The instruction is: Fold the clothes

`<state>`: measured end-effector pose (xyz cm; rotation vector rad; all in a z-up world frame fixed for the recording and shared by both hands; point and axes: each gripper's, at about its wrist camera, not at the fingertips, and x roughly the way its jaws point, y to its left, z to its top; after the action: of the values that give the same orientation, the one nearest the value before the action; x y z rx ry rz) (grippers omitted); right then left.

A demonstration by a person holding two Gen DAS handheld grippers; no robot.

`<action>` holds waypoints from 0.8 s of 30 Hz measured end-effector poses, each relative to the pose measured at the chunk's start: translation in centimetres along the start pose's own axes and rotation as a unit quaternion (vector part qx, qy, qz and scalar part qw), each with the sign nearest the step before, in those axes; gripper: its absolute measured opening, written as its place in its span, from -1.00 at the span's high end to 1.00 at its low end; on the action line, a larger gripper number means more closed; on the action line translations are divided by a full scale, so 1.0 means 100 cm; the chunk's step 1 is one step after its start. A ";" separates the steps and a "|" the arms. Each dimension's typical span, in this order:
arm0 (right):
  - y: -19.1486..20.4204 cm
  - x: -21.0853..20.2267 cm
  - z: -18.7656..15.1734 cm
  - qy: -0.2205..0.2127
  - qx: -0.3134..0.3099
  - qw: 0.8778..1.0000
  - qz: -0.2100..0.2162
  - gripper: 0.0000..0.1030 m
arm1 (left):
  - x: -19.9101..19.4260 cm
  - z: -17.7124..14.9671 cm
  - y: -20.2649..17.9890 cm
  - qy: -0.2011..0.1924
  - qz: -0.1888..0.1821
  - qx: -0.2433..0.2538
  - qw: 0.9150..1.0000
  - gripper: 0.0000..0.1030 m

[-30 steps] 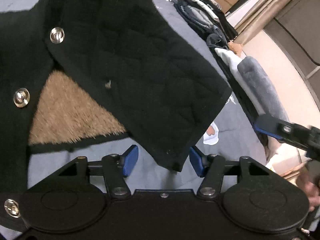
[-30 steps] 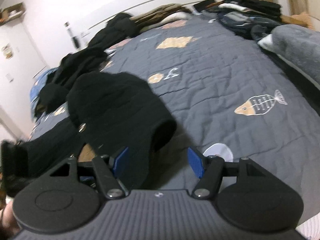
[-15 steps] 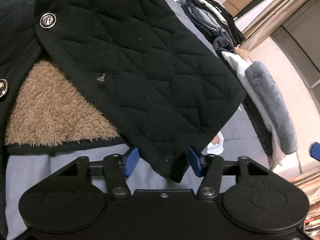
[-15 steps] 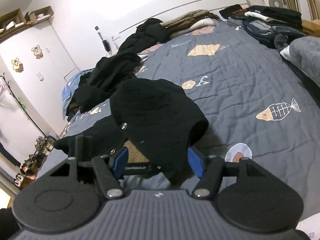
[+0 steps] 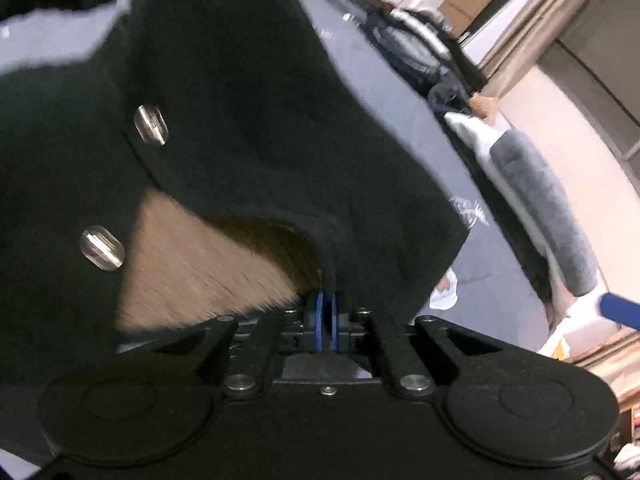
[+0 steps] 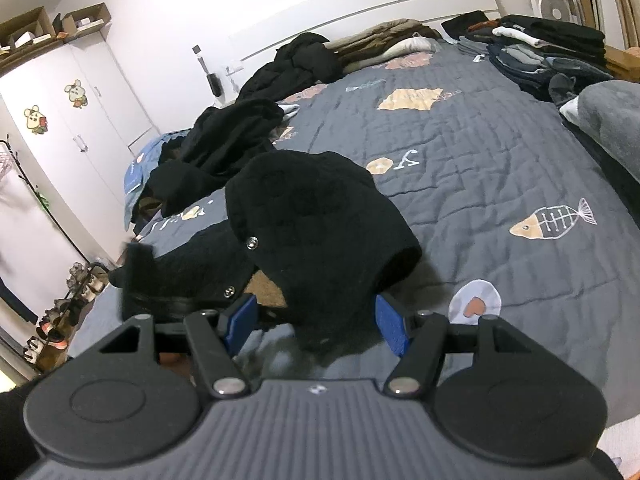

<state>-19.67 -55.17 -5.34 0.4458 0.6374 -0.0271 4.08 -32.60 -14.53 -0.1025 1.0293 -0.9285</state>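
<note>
Now left claw pinched on black jacket hem.

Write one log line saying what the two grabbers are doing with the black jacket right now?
task: fold clothes | left gripper: shut on black jacket hem | right gripper: open, around jacket edge | surface: grey bedspread

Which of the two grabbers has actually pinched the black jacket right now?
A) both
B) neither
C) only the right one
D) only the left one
D: the left gripper has its blue pads shut on the jacket hem, while the right gripper is open around it.
</note>
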 end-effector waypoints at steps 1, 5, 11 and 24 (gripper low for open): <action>0.002 0.002 0.000 0.001 -0.004 1.000 0.000 -0.26 | -0.013 0.006 0.005 -0.004 0.009 0.007 1.000 0.91; 0.010 0.012 0.001 0.004 -0.018 1.000 0.001 -0.26 | -0.061 0.030 0.025 -0.021 0.050 0.034 0.998 0.93; 0.014 0.036 0.000 0.021 -0.053 0.998 -0.020 -0.26 | -0.068 0.033 0.064 0.025 0.145 0.027 0.989 1.00; -0.011 0.044 0.000 0.038 -0.050 0.998 -0.027 -0.26 | -0.001 -0.028 0.005 0.037 -0.017 0.025 0.999 0.13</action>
<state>-16.28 -55.62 -8.35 0.3334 0.7216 -0.0292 2.23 -31.33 -16.22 -0.0437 1.0741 -0.9948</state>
